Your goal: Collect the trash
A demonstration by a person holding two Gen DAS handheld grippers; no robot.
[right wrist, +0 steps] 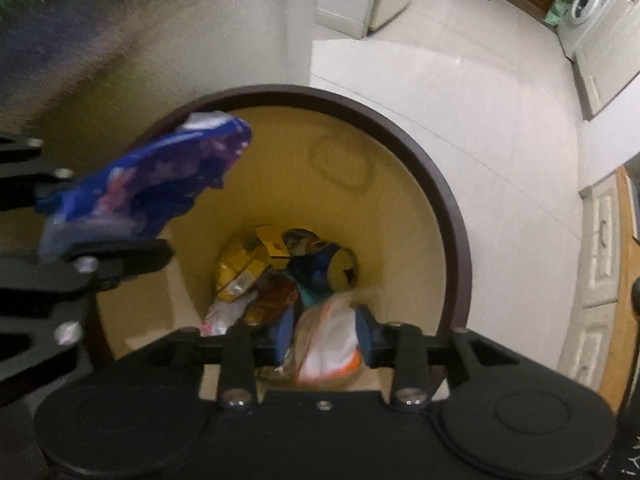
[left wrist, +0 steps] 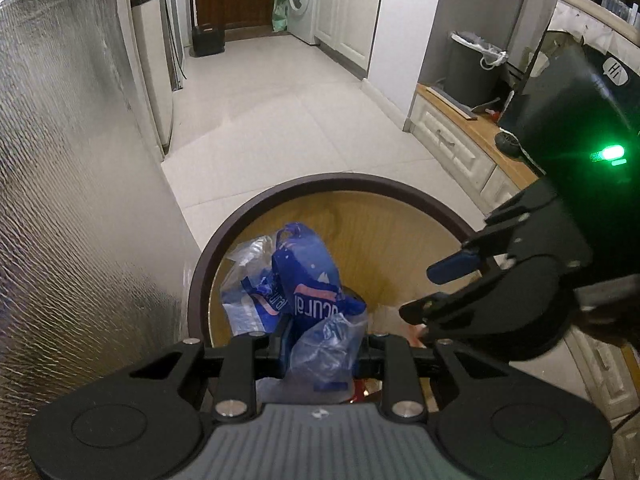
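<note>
left gripper (left wrist: 322, 344) jaws clamp blue wrapper (left wrist: 308, 280) | over bin (left wrist: 400, 192) | right gripper (left wrist: 424, 292) beside

A: Where's everything sitting?

B: The bin (left wrist: 224, 248) stands on the floor (left wrist: 280, 100), just beside the wall (left wrist: 72, 180) on its left. Both grippers hang over its mouth: the left gripper (left wrist: 320, 344) holds a wrapper (left wrist: 304, 280) between its jaws, the right gripper (right wrist: 320, 340) a bag (right wrist: 328, 344).

A: And inside?

B: Trash (right wrist: 280, 276) lies at the bottom. The washer (left wrist: 302, 0) stands far behind, a second bin (left wrist: 472, 68) to the right.
</note>
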